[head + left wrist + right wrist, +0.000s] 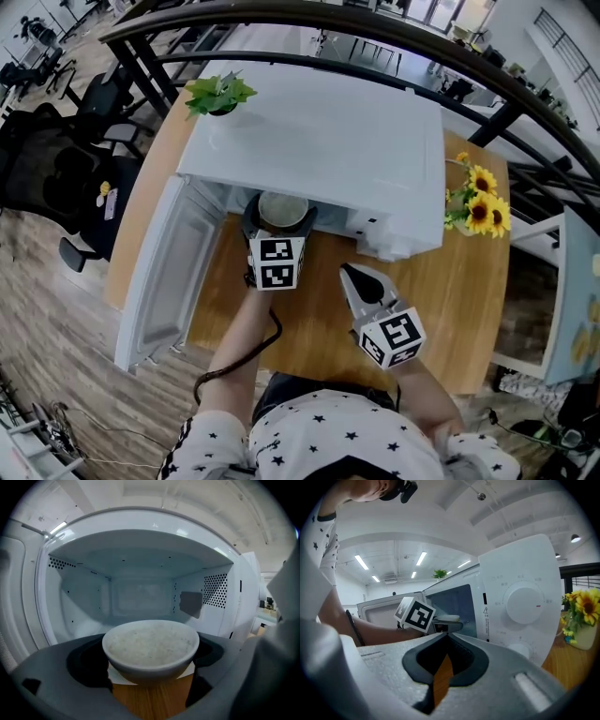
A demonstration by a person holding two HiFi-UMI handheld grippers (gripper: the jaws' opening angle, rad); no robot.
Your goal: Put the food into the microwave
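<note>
Fingers [51, 672] of my left gripper [150, 660] are clamped on either side of the white bowl of rice [149, 639]. I hold it level at the mouth of the microwave [319, 141], with bare wooden table [459, 309] showing beneath its base (from the head view, the bowl's far rim tucks under the oven's front edge). The door [164, 272] stands wide open to the left. My right gripper [351, 275] has its tips pressed together with nothing between them, and is over the table in front of the control panel [520, 602]. Sunflowers [483, 211] stand just beside the microwave's right end.
</note>
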